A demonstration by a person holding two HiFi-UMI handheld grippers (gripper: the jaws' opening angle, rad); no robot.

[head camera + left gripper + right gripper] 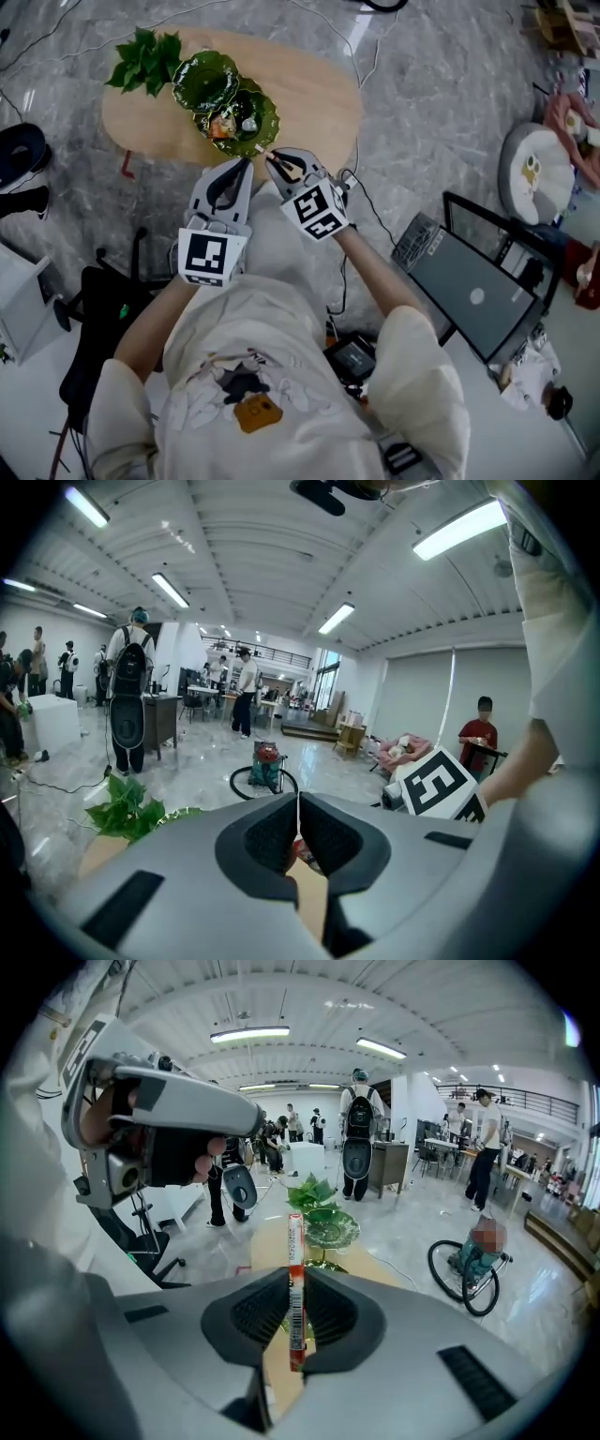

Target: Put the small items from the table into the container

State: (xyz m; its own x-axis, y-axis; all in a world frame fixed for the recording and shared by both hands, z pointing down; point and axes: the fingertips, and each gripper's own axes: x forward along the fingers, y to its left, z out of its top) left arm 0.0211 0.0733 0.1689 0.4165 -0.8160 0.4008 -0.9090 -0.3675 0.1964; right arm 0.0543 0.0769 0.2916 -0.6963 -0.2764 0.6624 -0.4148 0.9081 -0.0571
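A thin red packet with a barcode stands upright, pinched between the narrow jaws of the right gripper, at the near edge of the wooden table. Just beyond it, the nearer green dish holds small items, and a second dish touches it. The left gripper hangs alongside, its jaws together on nothing.

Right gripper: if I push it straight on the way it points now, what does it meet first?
Probably the nearer green dish on the table. The thin packet clamped in the right gripper sticks out past the jaws, so its tip would touch first; depth is unclear.
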